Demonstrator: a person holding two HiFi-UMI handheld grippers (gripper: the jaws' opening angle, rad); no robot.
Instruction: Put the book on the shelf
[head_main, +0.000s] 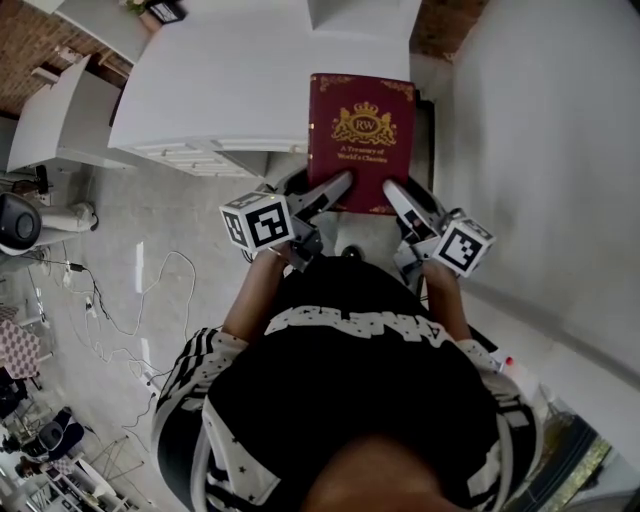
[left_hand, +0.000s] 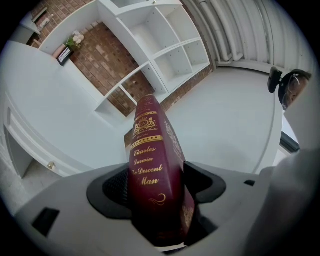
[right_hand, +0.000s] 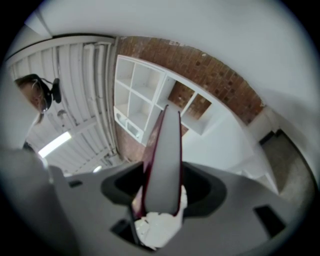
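A dark red book (head_main: 361, 142) with gold lettering is held in the air in front of me, cover up. My left gripper (head_main: 335, 188) is shut on its near left corner, and my right gripper (head_main: 397, 196) is shut on its near right corner. In the left gripper view the book's spine (left_hand: 152, 170) stands between the jaws. The right gripper view shows the book's white page edge (right_hand: 164, 165) clamped between the jaws. A white cube shelf (left_hand: 165, 45) against a brick wall shows ahead; the same shelf (right_hand: 150, 95) shows in the right gripper view.
A white desk (head_main: 230, 80) with drawers lies under and left of the book. A white wall (head_main: 540, 150) runs along the right. Cables (head_main: 110, 300) trail on the grey floor at the left. A small framed picture (left_hand: 66, 54) and a plant stand on the desk's far end.
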